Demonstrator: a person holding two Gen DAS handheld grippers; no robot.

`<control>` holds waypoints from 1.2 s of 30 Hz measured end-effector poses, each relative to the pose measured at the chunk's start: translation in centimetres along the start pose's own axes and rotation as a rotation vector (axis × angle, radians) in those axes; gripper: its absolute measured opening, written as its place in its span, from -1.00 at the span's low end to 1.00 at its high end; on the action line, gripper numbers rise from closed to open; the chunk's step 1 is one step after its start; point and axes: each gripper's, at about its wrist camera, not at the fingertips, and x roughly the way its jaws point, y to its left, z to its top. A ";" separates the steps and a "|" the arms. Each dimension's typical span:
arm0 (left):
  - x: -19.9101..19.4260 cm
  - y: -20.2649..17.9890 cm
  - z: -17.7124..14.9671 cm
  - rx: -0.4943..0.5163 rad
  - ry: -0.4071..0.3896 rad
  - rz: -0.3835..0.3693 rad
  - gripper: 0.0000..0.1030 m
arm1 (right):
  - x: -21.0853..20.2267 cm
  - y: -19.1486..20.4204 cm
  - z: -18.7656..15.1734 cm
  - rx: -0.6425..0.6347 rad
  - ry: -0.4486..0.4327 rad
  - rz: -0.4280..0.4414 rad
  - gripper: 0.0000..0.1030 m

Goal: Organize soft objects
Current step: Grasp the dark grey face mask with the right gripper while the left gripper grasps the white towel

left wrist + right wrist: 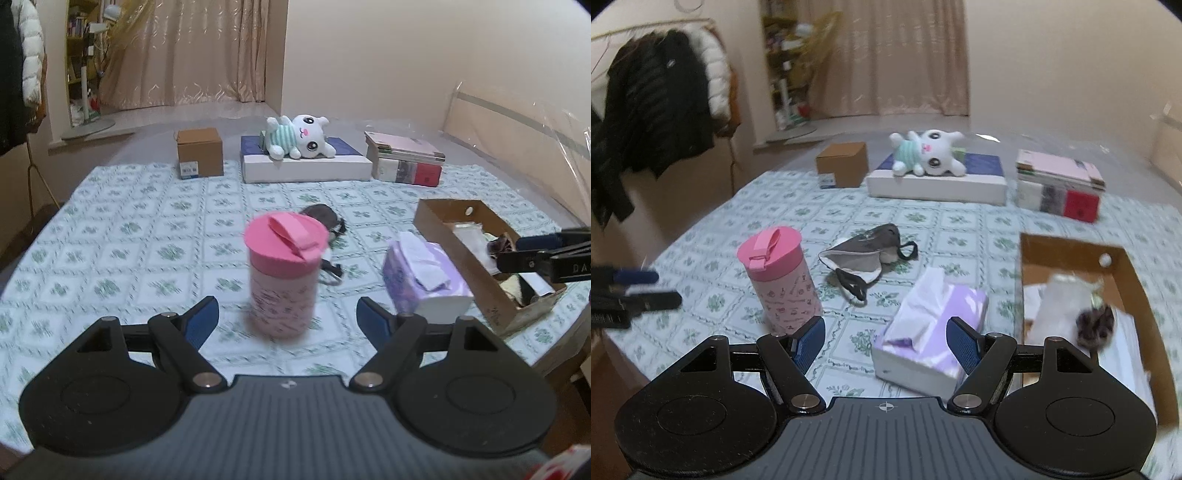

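While both grippers hover over the patterned bedspread (122, 221), nothing is gripped

Left gripper (287, 317) jaws wide, empty, pink lidded tumbler (282, 273) standing upright just beyond them, not touched; right gripper (885, 341) jaws also wide, empty, purple tissue pack (929, 328) lying in line with the gap but beyond the pads, a white tissue poking from its top; grey pouch (866, 251) with dark straps lies crumpled on the bedspread between tumbler and tissue pack, a little further back; open cardboard tray (1128, 280) to the right, holding pale soft items and a dark furry piece, blurred; white plush toy (303, 136) in a striped top lies on its side on a flat white-and-blue box (306, 166) at the far edge; small brown carton (200, 153) to its left, stack of books (406, 158) to its right
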 end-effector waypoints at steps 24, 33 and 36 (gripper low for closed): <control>15.1 12.7 8.6 0.212 0.054 -0.104 0.55 | 17.3 -0.1 6.8 -0.571 0.127 0.135 0.40; 22.1 13.3 9.5 0.347 0.116 -0.195 0.55 | 23.7 0.8 6.2 -0.863 0.175 0.222 0.40; 23.4 13.2 9.7 0.374 0.127 -0.218 0.55 | 25.2 1.2 5.7 -0.967 0.166 0.226 0.40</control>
